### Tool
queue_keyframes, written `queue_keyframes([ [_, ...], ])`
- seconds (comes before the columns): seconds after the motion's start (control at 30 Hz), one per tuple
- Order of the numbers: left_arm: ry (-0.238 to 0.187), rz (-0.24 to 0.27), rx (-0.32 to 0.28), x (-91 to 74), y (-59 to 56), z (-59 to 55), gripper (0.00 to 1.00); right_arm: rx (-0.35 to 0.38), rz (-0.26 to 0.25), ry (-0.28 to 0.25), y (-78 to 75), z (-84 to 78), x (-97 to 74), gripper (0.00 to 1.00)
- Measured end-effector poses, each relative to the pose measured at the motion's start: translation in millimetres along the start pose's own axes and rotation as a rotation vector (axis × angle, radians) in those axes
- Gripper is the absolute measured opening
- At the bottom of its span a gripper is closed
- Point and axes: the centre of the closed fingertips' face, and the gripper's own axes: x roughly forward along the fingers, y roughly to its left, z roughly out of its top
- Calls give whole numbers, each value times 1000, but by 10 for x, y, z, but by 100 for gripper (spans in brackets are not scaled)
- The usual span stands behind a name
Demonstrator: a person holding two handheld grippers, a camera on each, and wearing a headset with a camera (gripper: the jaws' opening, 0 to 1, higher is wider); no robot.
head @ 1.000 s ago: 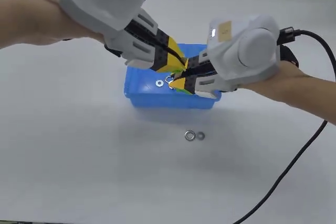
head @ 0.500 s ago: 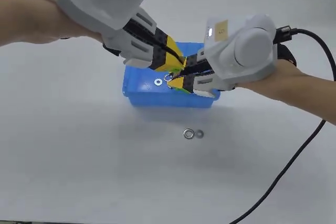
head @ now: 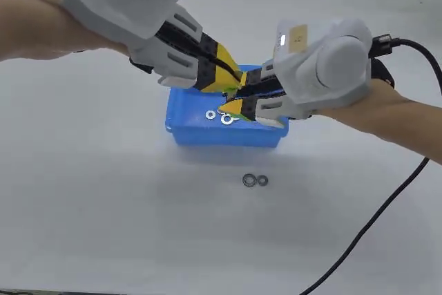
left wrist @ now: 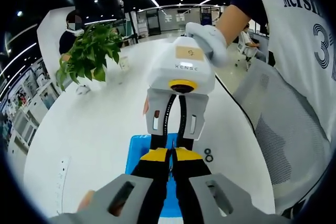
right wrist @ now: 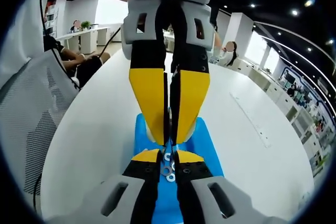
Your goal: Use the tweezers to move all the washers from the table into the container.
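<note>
2 washers [head: 249, 180] on tbl [head: 103, 205], approx 3 more in 1 container [head: 185, 133], 1 cable [head: 400, 194].

Washers [right wrist: 168, 171] over blue container [right wrist: 208, 145] — left gripper [right wrist: 169, 141] opposite

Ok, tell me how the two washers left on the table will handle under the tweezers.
The washers look like thin, flat metal rings lying flush on the smooth table, so they probably slide rather than lift when nudged. Being small, they are likely light and stiff. They lie side by side, so pushing one may shift the other.
</note>
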Motion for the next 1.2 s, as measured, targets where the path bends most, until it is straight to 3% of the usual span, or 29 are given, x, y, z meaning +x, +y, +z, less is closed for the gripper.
queue_keyframes([
  [0.37,-26,18,42,-182,-172,259,6,-26,-25,-42,146,261,-243,11],
  [0.63,-40,17,46,-239,-329,356,6,-35,-24,-54,273,312,-357,10],
  [0.97,-40,8,53,-260,-502,415,6,-35,-26,-51,469,358,-486,10],
  [1.2,-40,-2,40,-239,-635,388,6,-33,-13,-36,618,309,-520,10],
])
